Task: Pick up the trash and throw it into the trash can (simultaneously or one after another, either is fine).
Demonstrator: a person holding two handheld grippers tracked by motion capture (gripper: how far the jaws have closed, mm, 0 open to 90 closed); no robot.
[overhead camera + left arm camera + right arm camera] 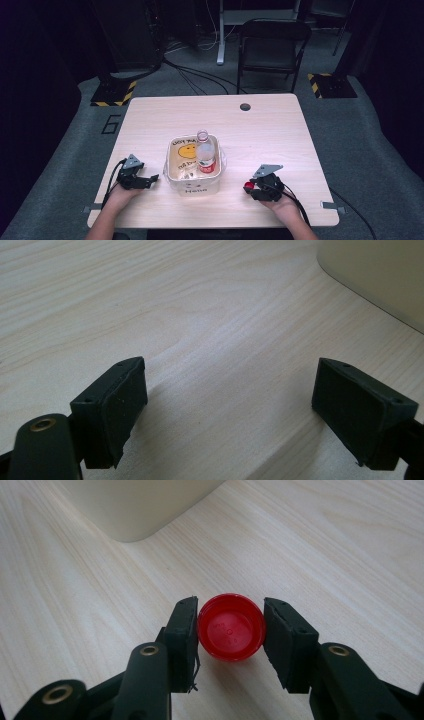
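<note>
Already the right gripper (231,630) pinches a small round red plastic cap (231,633) low over the pale wooden bench (270,130); the left gripper (230,405) stands spread and empty. Its likely home, the uncapped clear plastic bottle (205,152), lies in the cream plastic tub (195,187) between both hands, mouth pointing away.

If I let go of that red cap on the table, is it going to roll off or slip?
Probably not. The red cap seems to lie flat, open side up, between the right gripper's jaws, so it should sit rather than roll. It looks small, hard and smooth, so it may skid on the wooden table if nudged.
</note>
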